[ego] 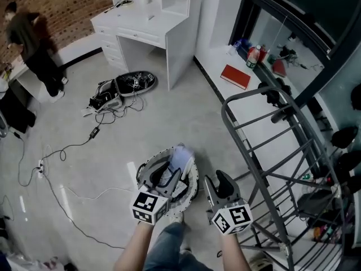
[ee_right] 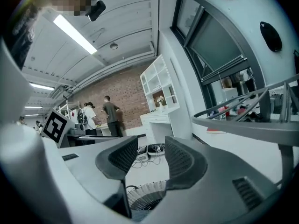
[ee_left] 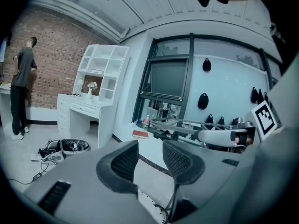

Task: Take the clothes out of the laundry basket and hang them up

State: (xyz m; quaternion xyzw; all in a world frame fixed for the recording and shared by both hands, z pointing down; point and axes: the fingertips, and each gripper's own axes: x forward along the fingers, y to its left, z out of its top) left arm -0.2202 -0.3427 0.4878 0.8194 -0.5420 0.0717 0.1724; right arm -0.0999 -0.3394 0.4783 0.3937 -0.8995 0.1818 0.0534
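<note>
The round white laundry basket (ego: pixel 192 193) stands on the floor just in front of the person, with a pale cloth (ego: pixel 181 156) bunched at its far rim and dark clothes inside. My left gripper (ego: pixel 176 176) hovers over the basket, open, with nothing between its fingers (ee_left: pixel 125 161). My right gripper (ego: pixel 221 180) is held just right of the basket, also open and empty. The basket's slatted rim (ee_right: pixel 147 190) shows under the right jaws. The grey metal drying rack (ego: pixel 265 145) stands to the right, its rails (ee_right: pixel 252 125) bare and close to the right gripper.
A white desk with shelves (ego: pixel 144 30) stands at the back. A bag and tangled cables (ego: pixel 115 92) lie on the floor. A red book (ego: pixel 235 76) and bottles (ego: pixel 254 55) sit on the window ledge. A person (ego: pixel 31 44) stands far left.
</note>
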